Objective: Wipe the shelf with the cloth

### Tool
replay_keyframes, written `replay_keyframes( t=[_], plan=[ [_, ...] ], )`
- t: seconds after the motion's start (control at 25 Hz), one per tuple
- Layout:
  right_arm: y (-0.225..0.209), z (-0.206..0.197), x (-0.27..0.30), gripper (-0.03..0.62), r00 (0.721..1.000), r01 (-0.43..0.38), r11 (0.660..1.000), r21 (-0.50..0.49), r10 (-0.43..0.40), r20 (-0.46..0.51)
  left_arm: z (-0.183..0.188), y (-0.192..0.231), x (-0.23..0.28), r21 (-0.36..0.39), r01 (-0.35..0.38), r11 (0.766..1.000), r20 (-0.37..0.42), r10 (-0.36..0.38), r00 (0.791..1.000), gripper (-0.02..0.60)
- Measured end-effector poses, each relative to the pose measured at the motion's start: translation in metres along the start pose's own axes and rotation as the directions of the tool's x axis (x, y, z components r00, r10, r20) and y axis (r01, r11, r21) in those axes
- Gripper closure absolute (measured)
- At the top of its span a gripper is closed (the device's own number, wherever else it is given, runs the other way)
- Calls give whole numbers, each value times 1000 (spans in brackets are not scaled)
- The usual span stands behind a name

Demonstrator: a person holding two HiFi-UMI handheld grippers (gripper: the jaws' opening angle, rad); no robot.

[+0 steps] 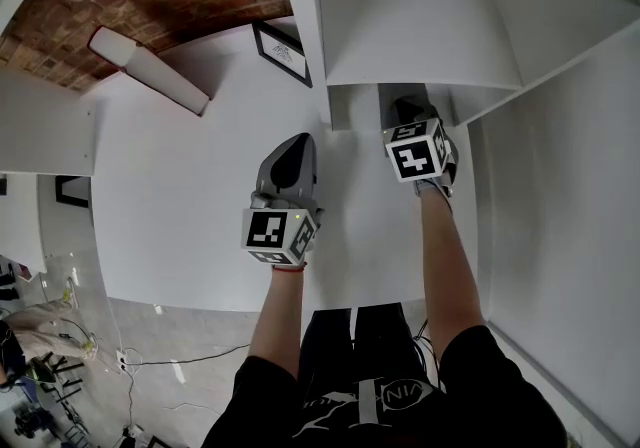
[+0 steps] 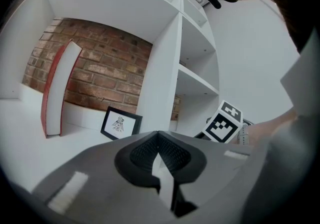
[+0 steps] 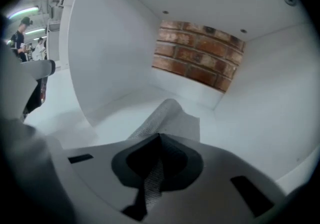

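My right gripper (image 3: 160, 140) is shut on a grey mesh cloth (image 3: 171, 119). The cloth's free end lies spread ahead of the jaws on the white floor of a shelf compartment (image 3: 125, 104). In the head view the right gripper (image 1: 408, 114) reaches under a white shelf board (image 1: 420, 31) into that compartment, so the cloth is hidden there. My left gripper (image 1: 294, 150) hangs over the white surface left of the shelf divider. Its jaws (image 2: 159, 140) are shut with nothing held. The right gripper's marker cube (image 2: 225, 122) shows at the right of the left gripper view.
A black-framed picture (image 1: 283, 52) (image 2: 120, 123) leans against the brick back wall (image 2: 100, 73), left of the white divider (image 2: 160, 73). A red-and-white flat panel (image 1: 150, 71) (image 2: 59, 88) leans further left. Compartment walls stand close on both sides of the right gripper.
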State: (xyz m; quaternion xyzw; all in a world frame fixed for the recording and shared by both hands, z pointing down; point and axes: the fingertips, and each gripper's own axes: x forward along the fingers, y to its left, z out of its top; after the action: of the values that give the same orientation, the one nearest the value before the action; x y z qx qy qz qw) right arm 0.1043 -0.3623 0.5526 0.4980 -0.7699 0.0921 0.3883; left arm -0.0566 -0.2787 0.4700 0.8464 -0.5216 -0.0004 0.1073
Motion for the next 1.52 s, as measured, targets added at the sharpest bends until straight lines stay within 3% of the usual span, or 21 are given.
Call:
replay_keyframes(
  t=[0.28, 0.48, 0.8, 1.12, 1.32, 1.52],
  plan=[
    [-48, -30, -13, 582, 993, 108, 993, 44, -106, -46, -1, -8, 7, 2, 20, 1000, -5, -20, 1000, 572],
    [-51, -36, -21, 583, 991, 121, 992, 47, -118, -63, 1, -12, 7, 0, 28, 1000, -5, -28, 1000, 572],
    [15, -16, -23, 582, 1000, -11, 1000, -9, 11, -19, 4, -7, 2, -5, 18, 1000, 3, -18, 1000, 572],
    [91, 19, -12, 583, 989, -146, 984, -99, 149, 20, 3, 6, -9, -7, -6, 1000, 7, 6, 1000, 572],
    [115, 32, -10, 582, 977, -203, 971, -126, 210, 40, 6, 17, -16, -18, -26, 999, 16, 26, 1000, 572],
    [121, 40, -4, 582, 969, -229, 950, -213, 244, 42, 8, 22, -19, -17, -33, 999, 24, 33, 999, 572]
  ],
)
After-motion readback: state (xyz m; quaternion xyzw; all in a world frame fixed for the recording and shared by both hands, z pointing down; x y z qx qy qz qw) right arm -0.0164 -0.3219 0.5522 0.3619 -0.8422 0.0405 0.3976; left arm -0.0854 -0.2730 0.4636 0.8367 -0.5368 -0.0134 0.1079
